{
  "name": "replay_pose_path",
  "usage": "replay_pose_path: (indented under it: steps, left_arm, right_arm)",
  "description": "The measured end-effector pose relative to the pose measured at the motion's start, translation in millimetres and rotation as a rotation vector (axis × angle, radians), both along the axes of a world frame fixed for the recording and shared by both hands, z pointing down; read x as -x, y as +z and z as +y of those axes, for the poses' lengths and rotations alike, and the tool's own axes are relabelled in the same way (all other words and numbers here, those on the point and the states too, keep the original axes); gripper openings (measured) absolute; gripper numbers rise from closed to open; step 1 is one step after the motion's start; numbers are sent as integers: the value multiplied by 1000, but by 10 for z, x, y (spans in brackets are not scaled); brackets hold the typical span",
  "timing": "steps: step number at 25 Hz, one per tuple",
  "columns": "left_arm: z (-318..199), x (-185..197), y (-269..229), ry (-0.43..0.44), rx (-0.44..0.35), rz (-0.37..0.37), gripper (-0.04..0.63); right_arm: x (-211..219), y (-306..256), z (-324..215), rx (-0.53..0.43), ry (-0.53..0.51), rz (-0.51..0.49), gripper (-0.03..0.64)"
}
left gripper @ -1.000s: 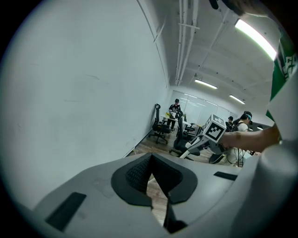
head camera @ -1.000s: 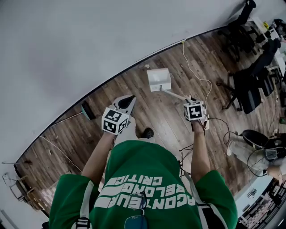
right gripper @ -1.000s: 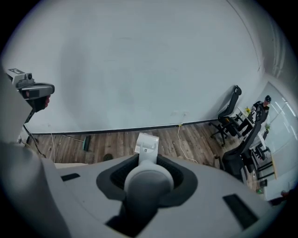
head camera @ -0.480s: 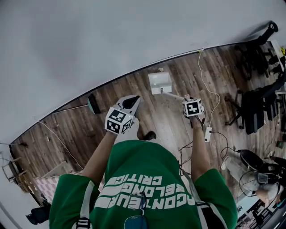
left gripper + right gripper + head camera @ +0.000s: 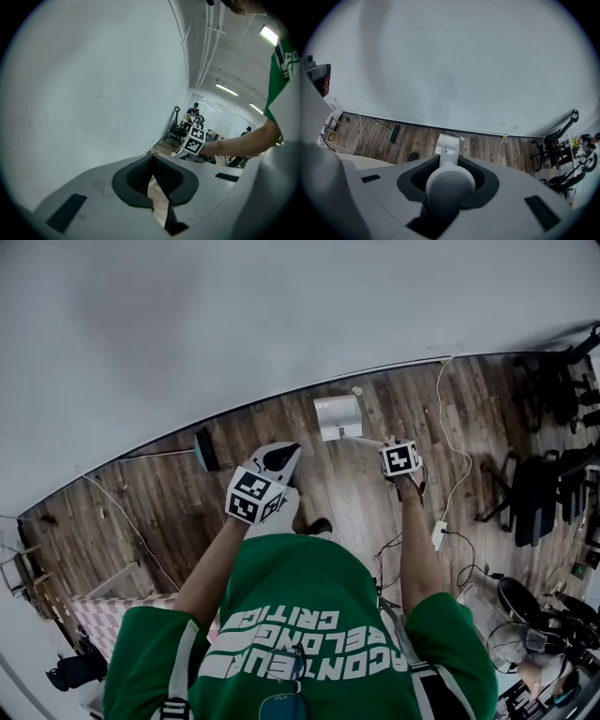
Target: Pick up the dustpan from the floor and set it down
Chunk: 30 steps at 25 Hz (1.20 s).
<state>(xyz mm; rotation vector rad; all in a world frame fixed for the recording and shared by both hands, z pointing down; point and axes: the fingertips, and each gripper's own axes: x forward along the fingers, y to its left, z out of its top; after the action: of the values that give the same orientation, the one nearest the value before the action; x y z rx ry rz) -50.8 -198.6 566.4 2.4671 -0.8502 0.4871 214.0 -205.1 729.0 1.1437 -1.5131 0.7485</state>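
Note:
The white dustpan [image 5: 337, 416] lies low over the wooden floor close to the wall, and whether it touches the boards I cannot tell. Its long white handle [image 5: 366, 440] runs back to my right gripper [image 5: 392, 448], which points steeply down. In the right gripper view the jaws are shut on the round handle [image 5: 450, 185], with the pan [image 5: 447, 145] beyond them. My left gripper [image 5: 281, 457] hovers left of the dustpan, clear of it. Its jaws meet at the tips [image 5: 152, 158] and hold nothing.
A teal brush head [image 5: 203, 448] lies against the wall at the left. A dark shoe [image 5: 319, 525] stands just below the grippers. A white cable [image 5: 459, 446] and power strip [image 5: 438, 533] lie to the right, with black office chairs [image 5: 534, 484] beyond.
Both grippers have moved toward the wall, the right one sinking with the dustpan still in it. The head view has swung, so the brush and chairs have shifted in the picture.

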Motion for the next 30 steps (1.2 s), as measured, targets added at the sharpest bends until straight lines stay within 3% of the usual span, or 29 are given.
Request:
replay_pose_path:
  steps: [12, 18, 22, 30]
  left_arm:
    - [-606, 286, 89, -43, 14, -4, -5]
    - [-898, 448, 183, -76, 34, -4, -6]
    - [-944, 525, 212, -85, 44, -5, -5]
    - [-1098, 674, 250, -108, 55, -5, -6]
  right_arm:
    - [284, 469, -593, 111, -58, 59, 117]
    - [496, 783, -968, 129, -94, 16, 117]
    - [499, 793, -1039, 161, -91, 65, 117]
    - [667, 1006, -1171, 182, -102, 48, 117]
